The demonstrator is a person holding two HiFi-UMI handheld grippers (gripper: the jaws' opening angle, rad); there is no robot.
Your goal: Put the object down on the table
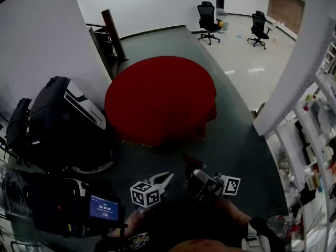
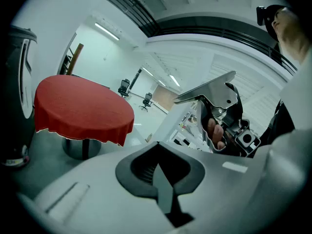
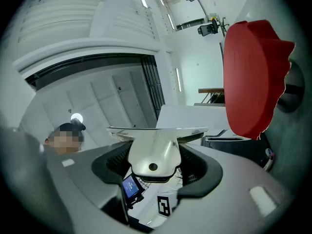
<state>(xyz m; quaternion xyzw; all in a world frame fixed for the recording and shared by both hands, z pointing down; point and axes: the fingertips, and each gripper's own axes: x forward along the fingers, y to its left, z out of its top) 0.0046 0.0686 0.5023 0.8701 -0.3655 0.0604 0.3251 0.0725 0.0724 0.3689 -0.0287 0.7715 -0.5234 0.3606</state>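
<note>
1. Two grippers sit at the bottom centre of the head view, side by side above the grey floor (image 1: 236,135), with their marker cubes facing up.
2. Right gripper (image 3: 155,165): its jaws are clamped on a silvery metal object (image 3: 154,150). The object has a flat plate edge along the top and a small hole in its body.
3. In the left gripper view the same object shows right of centre, jutting from the right gripper toward the upper left. The fingers (image 2: 214,130) of a hand are visible just below it.
4. Left gripper (image 2: 160,174): jaws together, nothing gripped.
5. The round red table (image 1: 160,98), draped in cloth, fills the centre of the head view. The object is held in the air, low in the frame and well apart from the table.
6. Surroundings:
   - black office chairs (image 1: 208,16) at the upper right
   - dark equipment (image 1: 58,119) at the left
   - a small blue-lit screen (image 1: 104,208) at the lower left
   - shelves (image 1: 310,140) along the right edge
</note>
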